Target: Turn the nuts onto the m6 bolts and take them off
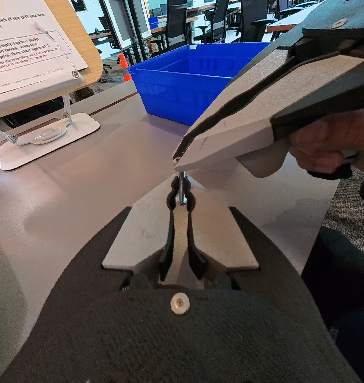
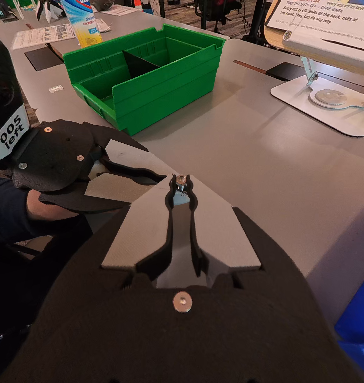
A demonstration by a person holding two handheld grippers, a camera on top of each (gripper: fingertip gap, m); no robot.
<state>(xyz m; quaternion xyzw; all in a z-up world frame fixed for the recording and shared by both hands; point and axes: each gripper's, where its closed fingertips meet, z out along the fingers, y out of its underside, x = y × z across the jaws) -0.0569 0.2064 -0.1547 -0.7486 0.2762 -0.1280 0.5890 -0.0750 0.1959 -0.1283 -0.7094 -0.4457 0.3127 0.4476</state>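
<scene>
In the left wrist view my left gripper [image 1: 180,179] is shut on a silver bolt [image 1: 180,187]. The bolt's head sits between the pads and its threaded shaft points away from the camera. My right gripper [image 1: 177,160] comes in from the upper right and its tips meet the far end of the bolt. In the right wrist view my right gripper [image 2: 180,177] is shut on a silver hex nut [image 2: 180,179], with the bolt [image 2: 180,188] just behind it. The left gripper [image 2: 163,178] reaches in from the left. Both grippers are held above the grey table [image 2: 259,165].
A green bin [image 2: 166,93] with a black divider stands at the back of the table. A blue bin [image 1: 177,91] stands on the other side, with its corner in the right wrist view [image 2: 359,310]. A white document stand [image 1: 50,134] holds a printed sheet. A wipes canister [image 2: 83,22] stands behind the green bin.
</scene>
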